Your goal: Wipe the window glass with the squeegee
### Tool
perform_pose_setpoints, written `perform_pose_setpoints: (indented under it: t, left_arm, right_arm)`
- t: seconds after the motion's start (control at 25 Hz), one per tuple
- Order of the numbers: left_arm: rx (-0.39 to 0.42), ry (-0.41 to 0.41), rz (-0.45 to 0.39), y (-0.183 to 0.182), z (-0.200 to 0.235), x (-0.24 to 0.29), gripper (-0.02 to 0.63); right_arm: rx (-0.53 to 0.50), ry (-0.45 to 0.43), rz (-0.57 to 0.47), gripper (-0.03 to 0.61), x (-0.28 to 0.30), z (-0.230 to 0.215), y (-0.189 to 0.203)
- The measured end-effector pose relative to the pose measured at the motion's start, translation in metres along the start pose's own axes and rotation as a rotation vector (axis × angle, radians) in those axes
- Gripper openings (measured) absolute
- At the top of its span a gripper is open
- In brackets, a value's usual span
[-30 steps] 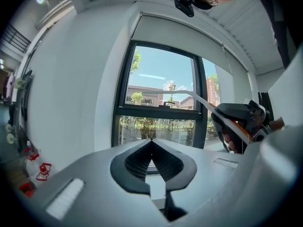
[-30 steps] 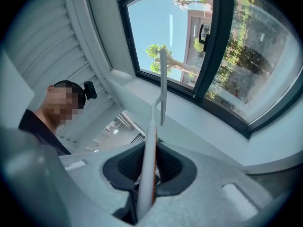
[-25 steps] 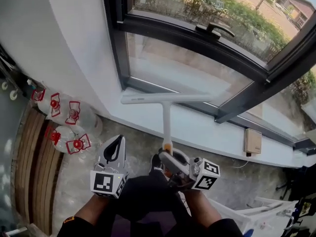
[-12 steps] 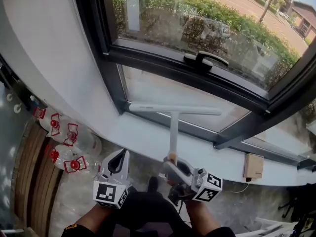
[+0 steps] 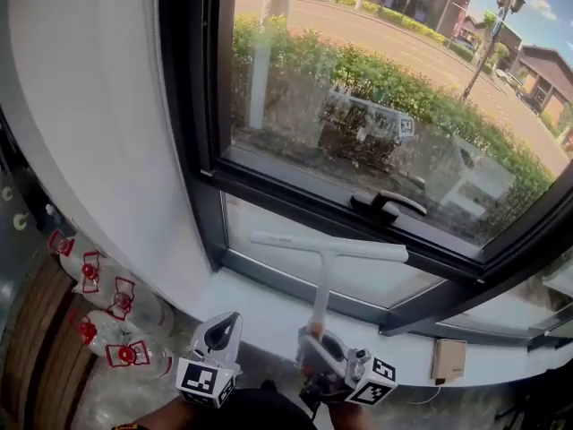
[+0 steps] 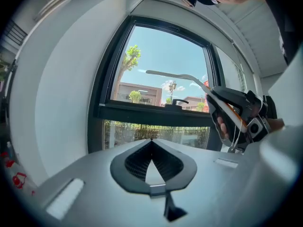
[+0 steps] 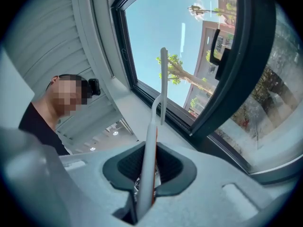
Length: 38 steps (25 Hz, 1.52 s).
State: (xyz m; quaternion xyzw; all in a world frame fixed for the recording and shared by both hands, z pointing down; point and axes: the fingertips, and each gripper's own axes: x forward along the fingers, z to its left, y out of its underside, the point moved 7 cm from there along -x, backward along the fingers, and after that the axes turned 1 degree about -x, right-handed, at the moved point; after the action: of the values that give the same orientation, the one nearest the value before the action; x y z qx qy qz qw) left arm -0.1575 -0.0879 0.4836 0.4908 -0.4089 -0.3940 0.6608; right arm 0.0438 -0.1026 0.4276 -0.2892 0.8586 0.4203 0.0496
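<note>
Ideally the blade of the white T-shaped plastic squeegee (image 5: 328, 253) lies flat across the lower pane of dark-framed window glass (image 5: 376, 280), pressed evenly from edge to edge (actual contact isn't clear). The right gripper (image 5: 315, 346) clamps its handle; the left gripper (image 5: 221, 330), jaws together on nothing, hangs near the white sill (image 5: 269, 307).

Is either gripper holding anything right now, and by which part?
The right gripper holds the squeegee by the lower end of its handle. The left gripper is shut and holds nothing.
</note>
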Motion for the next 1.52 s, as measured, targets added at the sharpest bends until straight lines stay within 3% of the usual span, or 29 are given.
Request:
perform_pose_setpoints:
  t: [0.4, 0.56, 0.76, 1.04, 1.32, 1.52]
  left_arm:
    - [0.116, 0.077, -0.129, -0.088, 0.086, 0.054, 0.017]
    - [0.165, 0.114, -0.178, -0.113, 0.107, 0.066, 0.017]
    - [0.209, 0.105, -0.199, -0.131, 0.123, 0.077, 0.017]
    - [0.249, 0.073, -0.277, -0.164, 0.123, 0.081, 0.017]
    - [0.29, 0.01, -0.319, -0.194, 0.12, 0.085, 0.017]
    - [0.289, -0.03, -0.362, -0.197, 0.116, 0.086, 0.017]
  right_arm:
    - [-0.288, -0.122, -0.126, 0.042, 0.161, 0.006, -0.133]
    - [-0.395, -0.196, -0.152, 0.042, 0.237, 0.035, -0.194]
    - [-0.526, -0.27, -0.141, 0.043, 0.309, 0.069, -0.257]
    - [-0.593, -0.36, -0.191, 0.041, 0.363, 0.105, -0.327]
    - [-0.565, -0.361, -0.251, 0.043, 0.391, 0.11, -0.393]
    - [-0.534, -0.339, -0.248, 0.043, 0.397, 0.096, -0.407]
